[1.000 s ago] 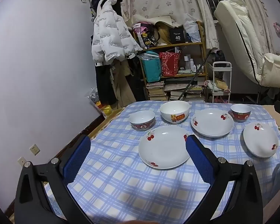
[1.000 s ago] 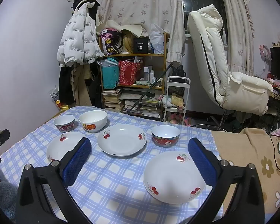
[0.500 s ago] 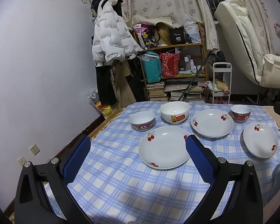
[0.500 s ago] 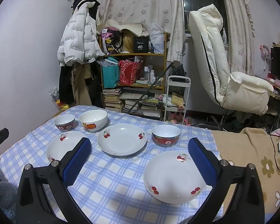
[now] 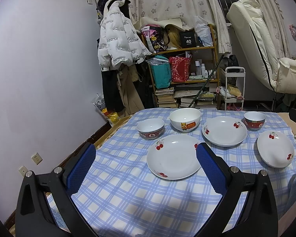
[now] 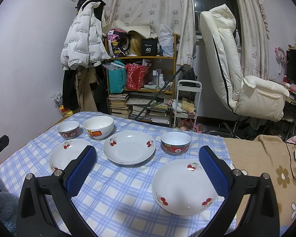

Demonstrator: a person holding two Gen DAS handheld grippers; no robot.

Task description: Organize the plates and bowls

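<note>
Nothing stacked yet — six pieces lying apart on checked cloth (image 6: 116,187): left small bowl (image 6: 68,129), cat bowl (image 6: 98,124), left plate (image 6: 67,155), middle plate (image 6: 128,147), red bowl (image 6: 175,143), right plate (image 6: 184,186). Left gripper (image 5: 145,165) spread wide, empty, short of left plate; right gripper (image 6: 148,166) likewise wide, empty, above cloth. All sorting still ahead.

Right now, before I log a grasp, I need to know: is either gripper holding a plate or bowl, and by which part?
Nothing is held. The left gripper and right gripper are both open above the tablecloth.
</note>
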